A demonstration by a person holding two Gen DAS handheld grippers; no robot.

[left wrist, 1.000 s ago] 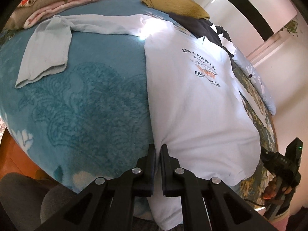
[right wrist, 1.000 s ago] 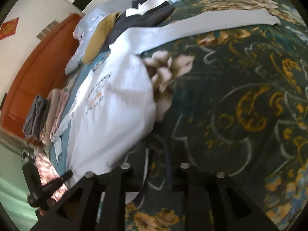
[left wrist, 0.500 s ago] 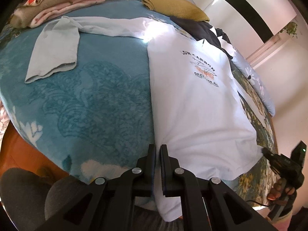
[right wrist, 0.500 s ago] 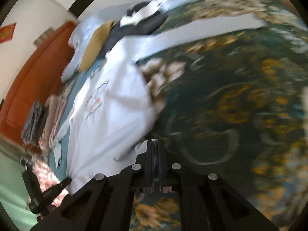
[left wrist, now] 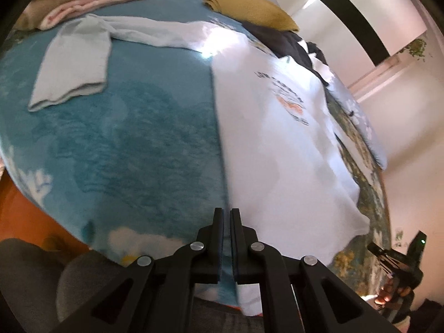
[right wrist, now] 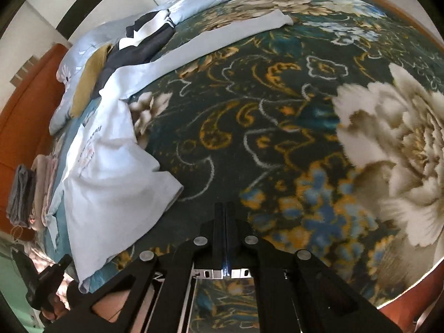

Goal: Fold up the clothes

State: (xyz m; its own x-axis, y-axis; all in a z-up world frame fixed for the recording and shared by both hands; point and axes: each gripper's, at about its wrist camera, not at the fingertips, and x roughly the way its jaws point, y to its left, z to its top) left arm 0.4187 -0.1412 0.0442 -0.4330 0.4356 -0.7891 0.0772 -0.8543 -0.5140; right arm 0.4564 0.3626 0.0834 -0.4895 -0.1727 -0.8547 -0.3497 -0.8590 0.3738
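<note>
Lying lengthwise on bed blanket (left wrist: 116,138): white T-shirt (left wrist: 277,152), collar far, hem near, right hem corner now dropped flat | chest print too blurred to read | left gripper (left wrist: 226,216) clamped on hem edge | right gripper (right wrist: 224,211) closed, empty, pulled clear.

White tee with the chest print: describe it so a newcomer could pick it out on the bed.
Start at the bed, where the teal blanket meets the dark floral blanket. The white long-sleeve tee lies flat along that seam, sleeves spread sideways. Unlike the folded mustard garment and dark clothing beyond its collar, it is spread out and bears printed chest text.
</note>
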